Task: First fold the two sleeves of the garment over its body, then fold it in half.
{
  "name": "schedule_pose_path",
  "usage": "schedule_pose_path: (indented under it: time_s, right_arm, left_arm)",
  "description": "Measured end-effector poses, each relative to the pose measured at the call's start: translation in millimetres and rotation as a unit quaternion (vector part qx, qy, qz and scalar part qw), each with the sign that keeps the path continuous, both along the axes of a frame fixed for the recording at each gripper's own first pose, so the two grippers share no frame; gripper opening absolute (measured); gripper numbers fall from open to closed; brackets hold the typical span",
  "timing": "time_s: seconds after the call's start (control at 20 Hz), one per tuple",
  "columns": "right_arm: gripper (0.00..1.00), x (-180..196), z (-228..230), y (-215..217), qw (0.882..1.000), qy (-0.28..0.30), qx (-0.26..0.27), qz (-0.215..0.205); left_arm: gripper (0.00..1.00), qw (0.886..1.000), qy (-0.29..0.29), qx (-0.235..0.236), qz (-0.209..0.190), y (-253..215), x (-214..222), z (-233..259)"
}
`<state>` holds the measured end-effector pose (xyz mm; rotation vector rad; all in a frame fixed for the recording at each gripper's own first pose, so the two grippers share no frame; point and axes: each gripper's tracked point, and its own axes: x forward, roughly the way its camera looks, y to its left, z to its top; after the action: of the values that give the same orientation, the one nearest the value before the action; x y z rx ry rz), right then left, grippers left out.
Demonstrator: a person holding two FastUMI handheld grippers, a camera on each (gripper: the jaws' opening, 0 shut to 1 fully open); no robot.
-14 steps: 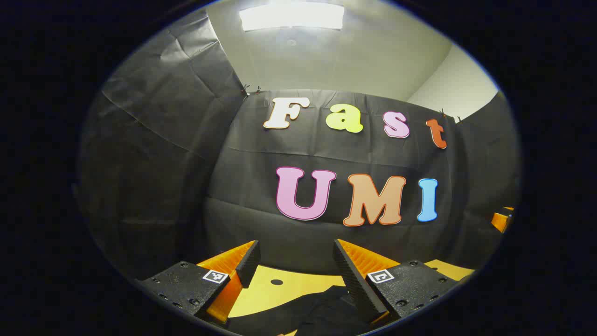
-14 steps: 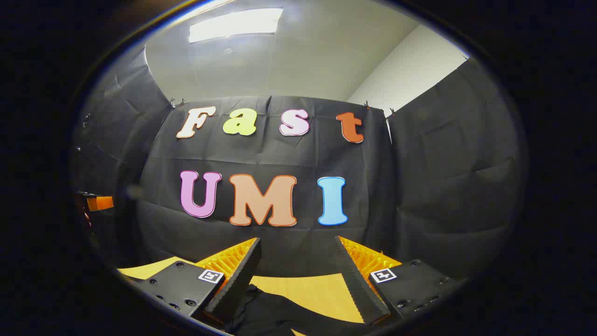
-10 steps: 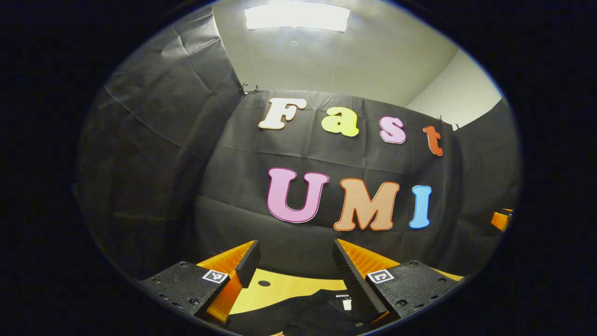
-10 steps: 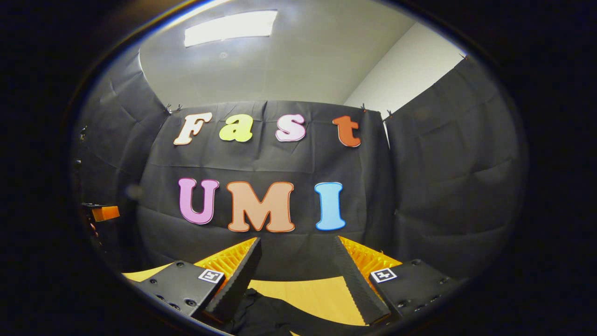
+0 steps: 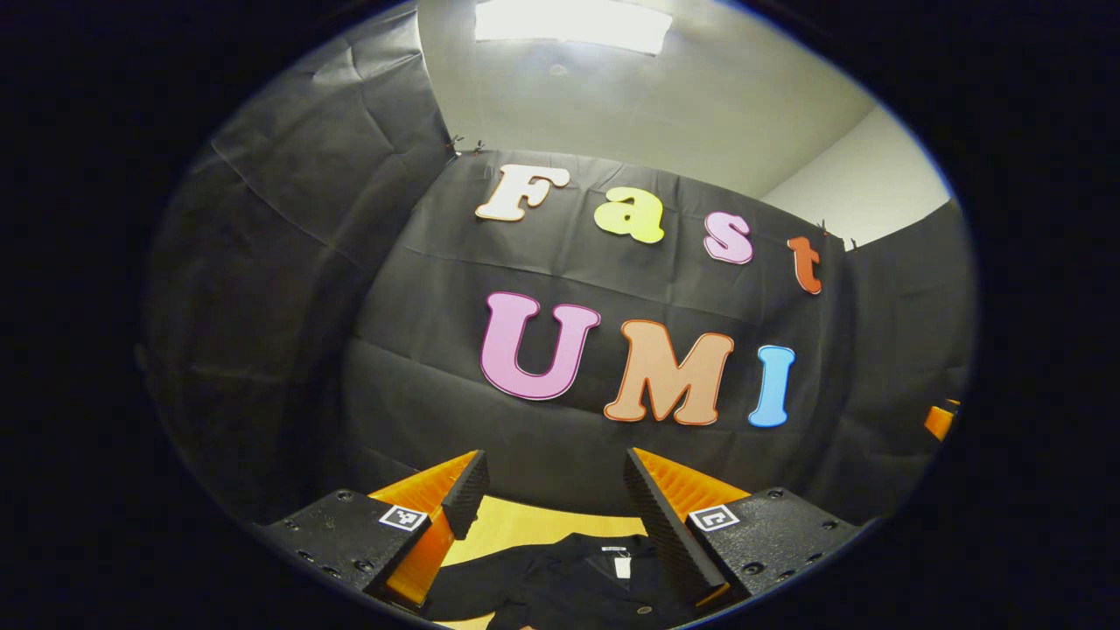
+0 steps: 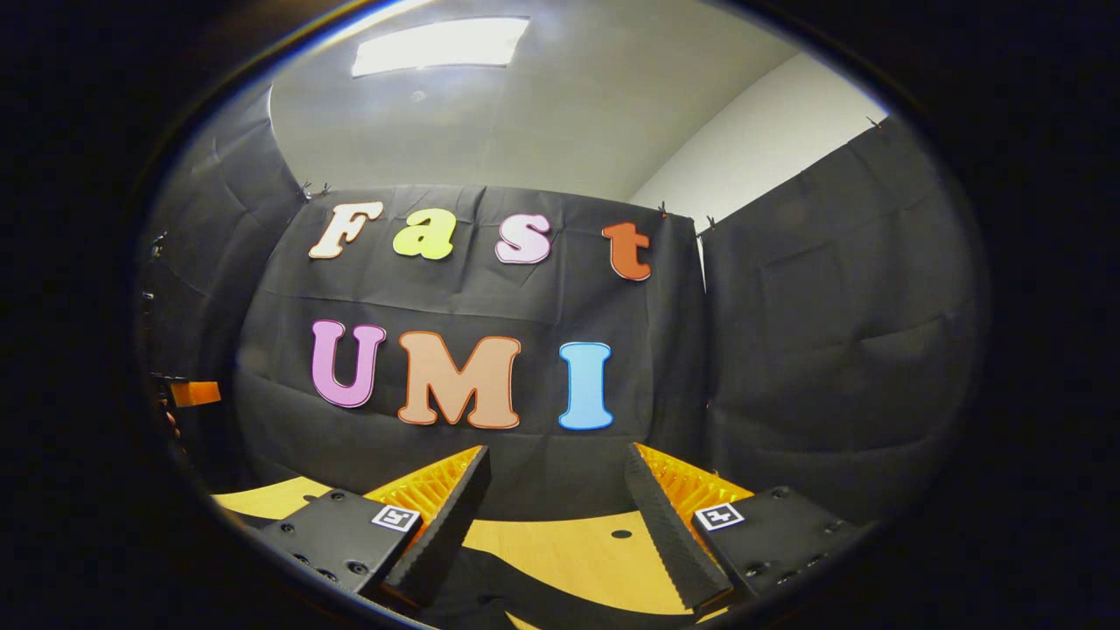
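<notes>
garment (image 5: 569, 577): black, collar with a white tag, rumpled, flat on the tan surface (image 5: 516, 525) | my left gripper (image 5: 556, 490): over the garment, jaws spread, holding nothing | my right gripper (image 6: 556, 490): jaws spread, empty, at the garment's edge (image 6: 490, 595)

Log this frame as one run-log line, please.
phase: approach, no fold begun | left gripper: open, above black garment | right gripper: open, holding nothing | garment on wooden table
</notes>
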<state>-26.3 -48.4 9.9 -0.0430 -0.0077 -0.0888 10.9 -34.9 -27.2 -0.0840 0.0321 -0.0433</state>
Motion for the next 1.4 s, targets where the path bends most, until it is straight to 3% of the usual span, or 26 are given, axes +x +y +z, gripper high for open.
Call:
schedule_pose_path:
  time_s: [0.55,1.4]
  right_arm:
    - [0.98,10,-14,13,1.0,0.016,-0.021,0.016]
    - [0.98,1,-16,8,1.0,0.021,-0.004,0.01]
  left_arm:
    - [0.91,0.999,0.005,0.029,0.039,30,-10,3]
    - [0.91,0.999,0.011,0.033,0.039,33,-21,-5]
